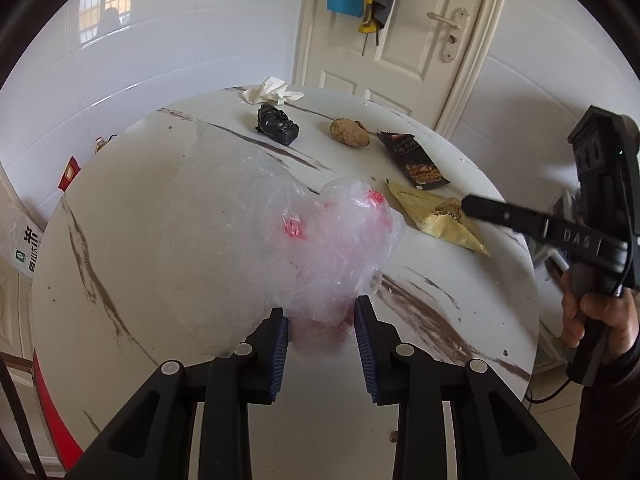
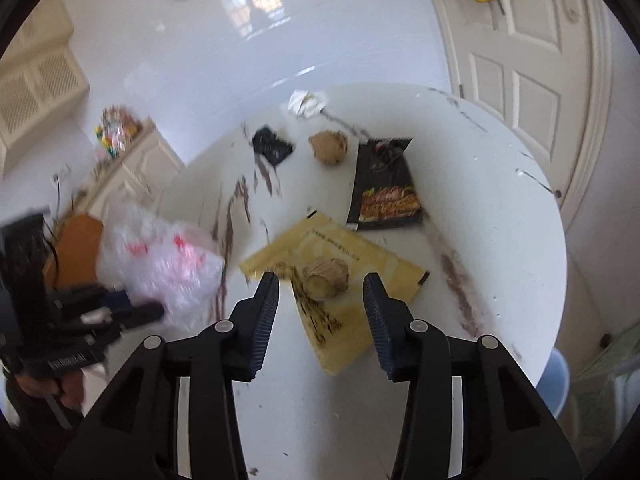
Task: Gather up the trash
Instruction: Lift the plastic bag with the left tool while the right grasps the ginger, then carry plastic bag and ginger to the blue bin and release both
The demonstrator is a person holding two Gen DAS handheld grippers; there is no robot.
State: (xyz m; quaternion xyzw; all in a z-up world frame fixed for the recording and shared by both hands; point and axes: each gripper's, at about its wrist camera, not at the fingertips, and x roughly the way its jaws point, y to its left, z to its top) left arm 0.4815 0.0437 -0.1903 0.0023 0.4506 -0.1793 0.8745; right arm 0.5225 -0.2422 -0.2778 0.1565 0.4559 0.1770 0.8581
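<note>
Now the right gripper (image 2: 320, 280) goes for the brown wad (image 2: 325, 278) on the yellow packet (image 2: 340, 300).
Its jaws gape around the wad and need to clench; the left gripper (image 1: 321, 312), jaws parted, merely brackets the bag (image 1: 320, 248).

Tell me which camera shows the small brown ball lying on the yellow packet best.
The right wrist view. The brown ball sits sharp and whole on the yellow packet, framed between the open jaws of the right gripper. The left wrist view shows only a sliver of it, mostly hidden behind the right gripper's fingertip.
</note>
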